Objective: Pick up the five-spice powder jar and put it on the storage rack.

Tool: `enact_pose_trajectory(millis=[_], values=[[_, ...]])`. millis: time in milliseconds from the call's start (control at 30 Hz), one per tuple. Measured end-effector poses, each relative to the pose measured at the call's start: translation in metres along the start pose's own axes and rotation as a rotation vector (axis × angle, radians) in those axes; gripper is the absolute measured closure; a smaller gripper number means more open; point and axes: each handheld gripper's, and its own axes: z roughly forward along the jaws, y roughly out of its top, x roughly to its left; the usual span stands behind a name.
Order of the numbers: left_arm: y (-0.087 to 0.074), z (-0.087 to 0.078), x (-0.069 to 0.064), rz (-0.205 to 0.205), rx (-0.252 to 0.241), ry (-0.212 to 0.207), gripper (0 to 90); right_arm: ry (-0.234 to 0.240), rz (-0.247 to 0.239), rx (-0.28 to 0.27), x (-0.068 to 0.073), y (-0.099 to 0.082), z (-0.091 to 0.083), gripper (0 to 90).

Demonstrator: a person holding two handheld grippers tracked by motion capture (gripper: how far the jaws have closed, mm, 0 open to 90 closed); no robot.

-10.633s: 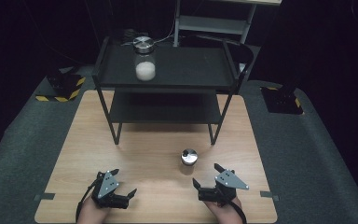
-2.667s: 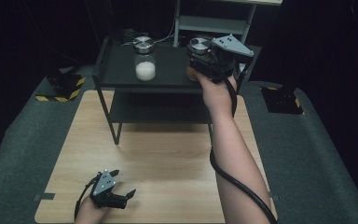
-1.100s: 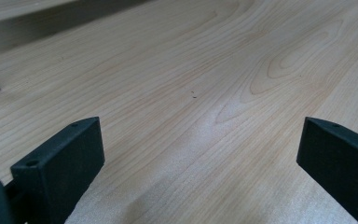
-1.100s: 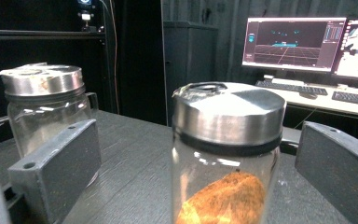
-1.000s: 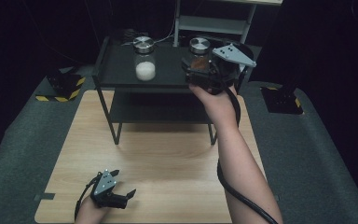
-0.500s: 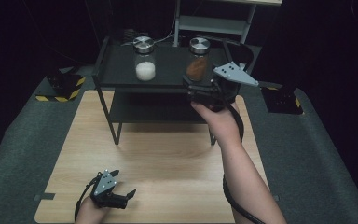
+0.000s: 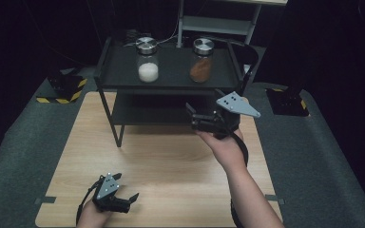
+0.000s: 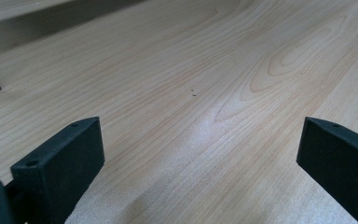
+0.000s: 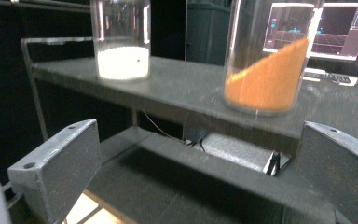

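Two lidded glass jars stand on the top shelf of a black rack (image 7: 119, 78): one with white powder (image 7: 148, 59) (image 9: 121, 37) at the left, one with orange-brown powder (image 7: 202, 59) (image 9: 265, 56) at the right. My right gripper (image 7: 190, 116) (image 9: 200, 172) hangs open in front of the rack, below the top shelf and apart from the orange jar, nothing between its jaws. My left gripper (image 7: 130, 199) (image 8: 200, 158) rests open near the table's front left edge over bare wood.
The wooden table (image 7: 161, 161) (image 8: 191, 70) stretches in front of the rack. The rack's lower shelf (image 7: 147, 114) (image 9: 191, 182) lies just ahead of my right gripper. A grey metal stand (image 7: 218, 21) is behind the rack. Dark carpet with yellow-black hazard blocks (image 7: 64, 90) surrounds the table.
My right gripper has let go of the orange-brown jar on the top shelf and drawn back and down toward the person. The left gripper has not moved.
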Motion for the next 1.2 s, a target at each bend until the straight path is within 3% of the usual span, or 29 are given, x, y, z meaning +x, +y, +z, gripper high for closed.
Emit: enact_pose_trajectory(millis=[267, 667, 1200], values=[[0.0, 0.0, -0.001, 0.004, 0.002, 0.001, 0.9, 0.005, 0.004, 0.016, 0.001, -0.019, -0.01, 0.0], [0.001, 0.0, -0.002, 0.005, 0.005, 0.0, 0.9, 0.023, -0.045, 0.061, 0.011, -0.052, -0.027, 0.0], [0.002, 0.001, -0.004, 0.015, 0.01, 0.0, 0.9, 0.02, -0.01, 0.134, 0.017, -0.098, -0.04, 0.0]])
